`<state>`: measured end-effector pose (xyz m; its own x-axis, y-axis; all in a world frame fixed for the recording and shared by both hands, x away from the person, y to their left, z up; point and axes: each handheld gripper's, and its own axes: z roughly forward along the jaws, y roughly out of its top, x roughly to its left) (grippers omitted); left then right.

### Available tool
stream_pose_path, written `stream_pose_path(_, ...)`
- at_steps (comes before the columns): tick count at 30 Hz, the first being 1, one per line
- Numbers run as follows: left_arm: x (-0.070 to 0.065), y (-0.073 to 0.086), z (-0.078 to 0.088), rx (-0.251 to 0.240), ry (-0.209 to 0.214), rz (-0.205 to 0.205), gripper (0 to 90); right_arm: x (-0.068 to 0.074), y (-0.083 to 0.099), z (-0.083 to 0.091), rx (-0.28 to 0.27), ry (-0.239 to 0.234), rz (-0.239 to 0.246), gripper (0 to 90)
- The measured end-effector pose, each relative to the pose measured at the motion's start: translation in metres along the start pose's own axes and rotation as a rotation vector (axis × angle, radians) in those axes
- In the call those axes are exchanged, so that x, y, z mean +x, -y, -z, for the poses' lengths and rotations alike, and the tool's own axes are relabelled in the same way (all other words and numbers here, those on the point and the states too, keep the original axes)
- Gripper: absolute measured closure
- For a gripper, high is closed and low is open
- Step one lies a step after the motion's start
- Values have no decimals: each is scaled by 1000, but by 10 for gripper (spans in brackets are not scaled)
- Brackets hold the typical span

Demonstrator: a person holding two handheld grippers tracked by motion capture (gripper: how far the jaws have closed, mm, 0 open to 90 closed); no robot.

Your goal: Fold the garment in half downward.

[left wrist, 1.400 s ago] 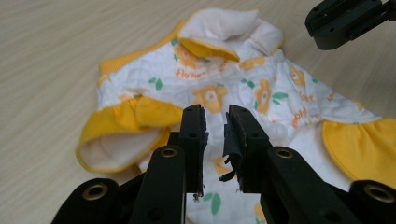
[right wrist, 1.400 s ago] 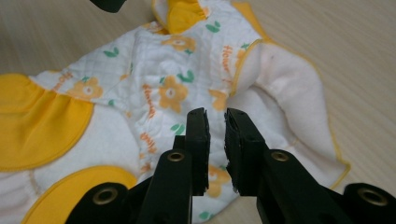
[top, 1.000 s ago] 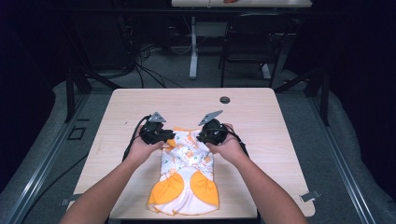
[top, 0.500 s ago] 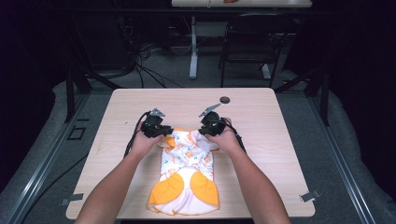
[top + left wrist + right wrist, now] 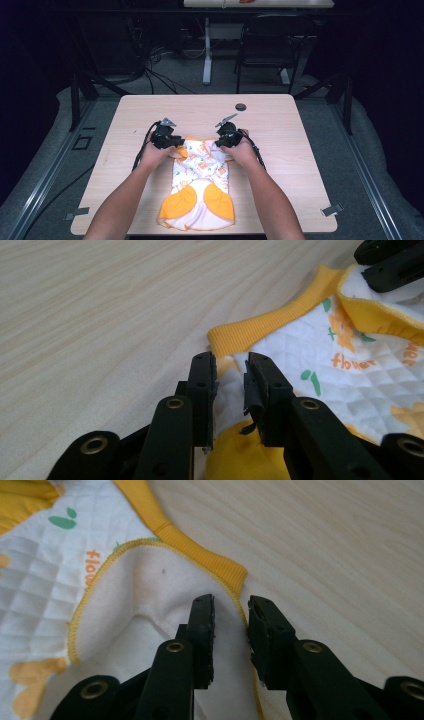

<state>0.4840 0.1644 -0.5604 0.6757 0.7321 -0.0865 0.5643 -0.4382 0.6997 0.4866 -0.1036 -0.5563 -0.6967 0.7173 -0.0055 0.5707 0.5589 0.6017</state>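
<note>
- The garment [image 5: 200, 187] lies on the tabletop [image 5: 305, 165], in its near half and about midway across, reaching almost to the near edge.
- The left gripper [image 5: 176, 143] sits at the garment's far-left corner; the right gripper [image 5: 220, 143] sits at its far-right corner.
- A small round fitting [image 5: 241, 107] sits in the tabletop, beyond the right gripper, near the far edge.
- A chair [image 5: 265, 45] and another table [image 5: 257, 4] stand beyond the tabletop.

Left gripper [image 5: 172, 141] and right gripper [image 5: 221, 140] face inward, jaws slightly parted.
</note>
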Motion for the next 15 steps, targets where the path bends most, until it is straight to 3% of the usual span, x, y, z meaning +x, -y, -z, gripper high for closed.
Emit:
stream_pose_path(5, 0, 0, -1, 7, -7, -3, 710, -1, 3, -4, 21, -5, -9, 707)
stream_pose_path(8, -1, 2, -4, 15, -15, -7, 688, -2, 4, -6, 17, -15, -40, 697)
stream_pose_path(15, 0, 7, -8, 39, -25, -7, 649, -2, 3, -6, 39, -14, -41, 694)
